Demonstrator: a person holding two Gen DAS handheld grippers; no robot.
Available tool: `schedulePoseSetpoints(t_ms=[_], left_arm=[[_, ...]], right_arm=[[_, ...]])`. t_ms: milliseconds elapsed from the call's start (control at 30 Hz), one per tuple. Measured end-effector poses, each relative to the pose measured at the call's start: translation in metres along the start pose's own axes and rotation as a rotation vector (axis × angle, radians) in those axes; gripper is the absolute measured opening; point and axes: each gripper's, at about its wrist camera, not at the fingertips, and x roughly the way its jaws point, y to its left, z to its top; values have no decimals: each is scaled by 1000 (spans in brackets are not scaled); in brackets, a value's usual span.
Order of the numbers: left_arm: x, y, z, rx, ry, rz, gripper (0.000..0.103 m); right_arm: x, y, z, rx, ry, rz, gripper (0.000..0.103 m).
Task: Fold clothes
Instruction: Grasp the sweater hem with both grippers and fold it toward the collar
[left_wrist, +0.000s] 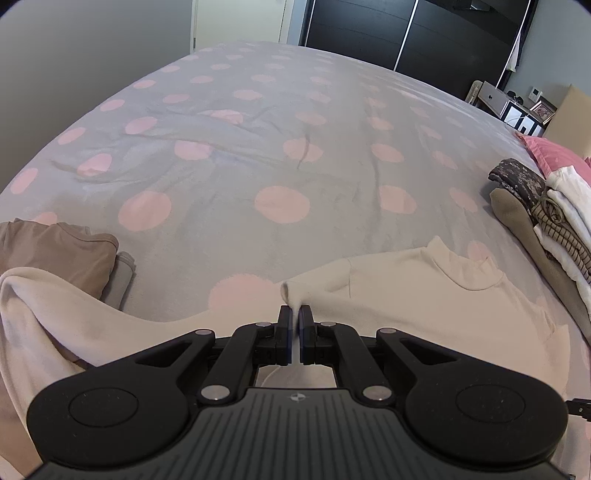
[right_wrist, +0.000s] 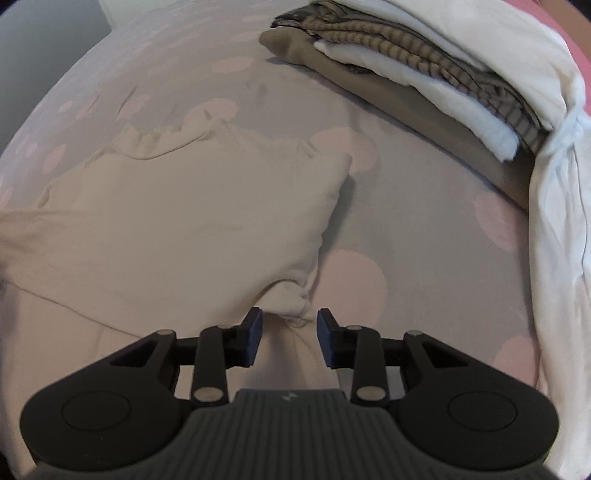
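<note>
Left wrist cam: left gripper (left_wrist: 295, 314) is pointing down at the bed, jaws clamped tight on a pinch of the cream top (left_wrist: 424, 295), w/ a nub of fabric poking up between the pads. The top is lying flat on the grey bedspread (left_wrist: 258, 147) w/ pink dots, its high collar showing right of centre, one sleeve trailing off toward the lower left. A folded brown garment (left_wrist: 55, 251) is sitting at the left edge, w/ a grey piece tucked just beside it. Over on the right, a stack of folded clothes (left_wrist: 546, 214) is resting on the bedspread: camo, striped, white and olive layers. A pink pillow (left_wrist: 554, 151) is peeking out behind the stack. Dark wardrobe doors (left_wrist: 406, 33) are filling the far wall.

Right wrist cam: right gripper (right_wrist: 290, 338) is hovering over the same cream top (right_wrist: 184, 221), jaws standing apart, not pressing on anything. A bunched knot of the fabric is sitting just ahead of the fingertips, between the lines of the two pads; the pads aren't touching it. The top is spreading up and left from there, one corner pointing toward the upper right. The stack of folded clothes (right_wrist: 424, 59) is lying top right, well apart from the gripper, w/ a white garment (right_wrist: 557, 221) draping down off it along the right side.
</note>
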Motion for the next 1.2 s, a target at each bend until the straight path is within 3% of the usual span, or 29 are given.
schedulePoseSetpoints(t_ms=[200,333,467,567,667,800,900,1033,1100,1133,1167,1200], left_arm=[[2,2,-2,-10,13,5,2],[3,3,-1,-17,18,5,2],[5,1,-2,-9,24,5,2],[5,0,-3,5,22,11,2],[6,0,-4,12,20,16,2],[9,-1,-5,16,31,21,2],[14,-3,-9,35,65,31,2],[26,-4,-17,59,114,62,2],[31,-4,-20,67,127,74,2],[33,-4,-21,69,127,74,2],[33,-4,-22,70,124,69,2],[33,-5,-22,75,122,68,2]], right_arm=[[14,12,-11,-187,-3,-65,37],[15,8,-18,-239,5,-83,36],[14,16,-18,-257,-55,-80,35],[4,26,-17,-291,-102,-80,15],[-6,21,-14,-264,-109,-82,11],[-2,-7,-19,-197,-42,-199,9],[7,-16,-26,-171,-13,-199,9],[11,-21,-28,-155,16,-174,10],[10,-22,-26,-145,30,-155,16],[9,-23,-24,-136,38,-145,21],[3,-26,-21,-114,45,-131,35],[-5,-30,-17,-89,40,-113,38]])
